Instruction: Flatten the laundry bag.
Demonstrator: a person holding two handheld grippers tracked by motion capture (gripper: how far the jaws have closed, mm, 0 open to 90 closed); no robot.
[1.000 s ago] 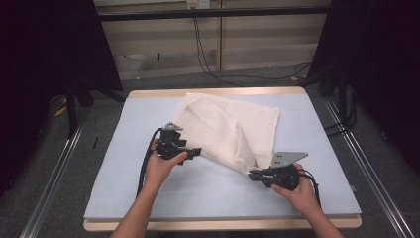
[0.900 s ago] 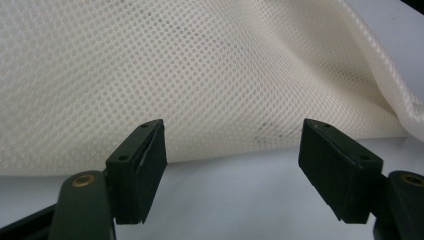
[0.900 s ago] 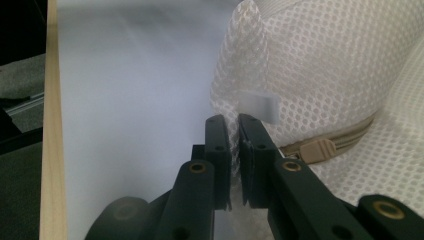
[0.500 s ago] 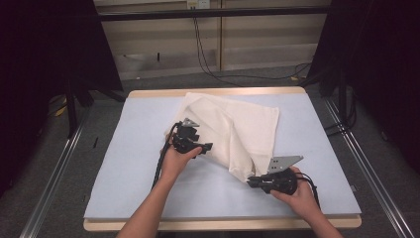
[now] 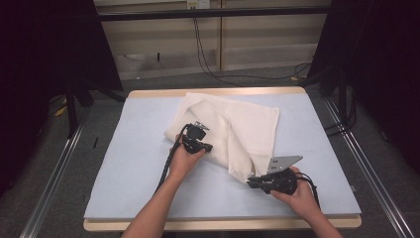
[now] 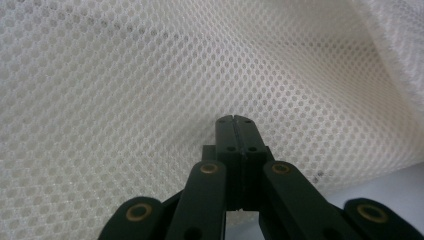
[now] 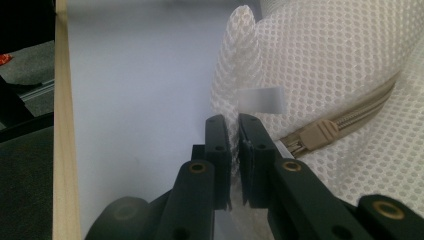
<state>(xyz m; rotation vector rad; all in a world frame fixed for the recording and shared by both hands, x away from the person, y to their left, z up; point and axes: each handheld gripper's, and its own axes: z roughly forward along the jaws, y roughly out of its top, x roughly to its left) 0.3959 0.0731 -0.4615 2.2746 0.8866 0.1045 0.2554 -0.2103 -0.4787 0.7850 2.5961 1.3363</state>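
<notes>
A white mesh laundry bag (image 5: pixel 233 131) with a beige zipper (image 7: pixel 320 134) lay on the pale blue table mat (image 5: pixel 133 163). The left gripper (image 5: pixel 204 147) had just closed its jaws together against the mesh near the bag's middle, while the right gripper (image 5: pixel 253 182) pinched the bag's near corner.

The right tool (image 7: pixel 234 131) pinches the white mesh bag's (image 7: pixel 325 65) corner (beige zipper (image 7: pixel 320 135) alongside).
</notes>
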